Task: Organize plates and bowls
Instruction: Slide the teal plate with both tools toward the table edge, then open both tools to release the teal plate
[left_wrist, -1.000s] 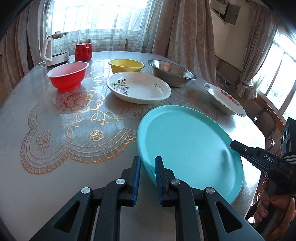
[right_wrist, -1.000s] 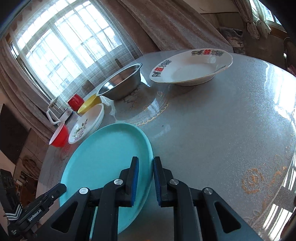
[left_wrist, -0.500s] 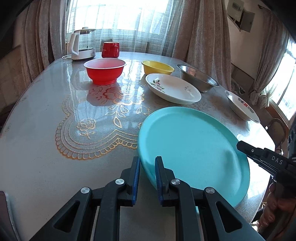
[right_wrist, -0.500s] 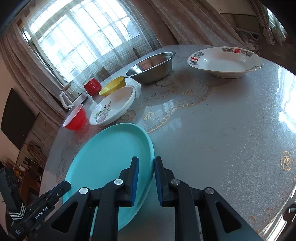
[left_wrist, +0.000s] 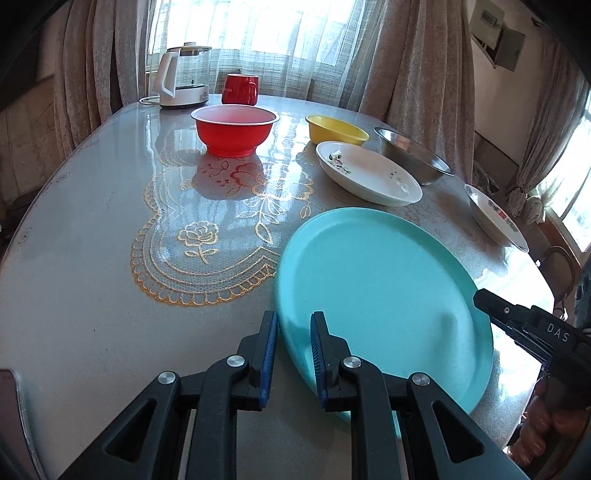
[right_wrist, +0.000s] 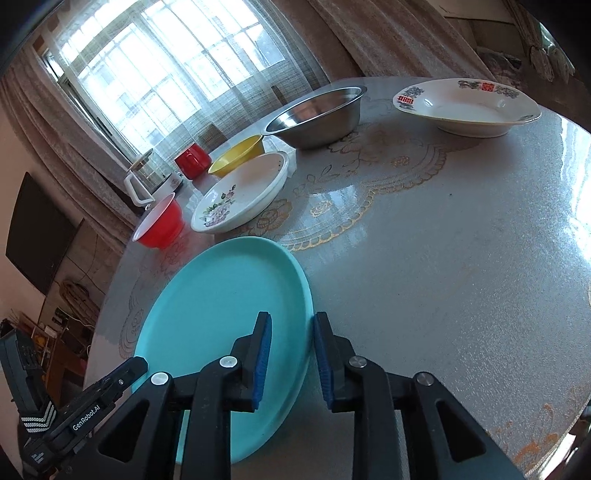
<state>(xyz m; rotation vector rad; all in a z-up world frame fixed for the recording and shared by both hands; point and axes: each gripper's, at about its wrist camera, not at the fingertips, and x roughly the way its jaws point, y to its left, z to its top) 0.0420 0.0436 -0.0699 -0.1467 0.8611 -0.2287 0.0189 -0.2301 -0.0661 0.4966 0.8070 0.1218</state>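
Both grippers' fingers, left gripper and right gripper, are opening, straddling opposite rims of the teal plate, pads loosened

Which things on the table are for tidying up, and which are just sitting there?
For the job:
teal plate
red bowl
yellow bowl
steel bowl
flowered dish
red-patterned dish

Just sitting there:
kettle
red mug
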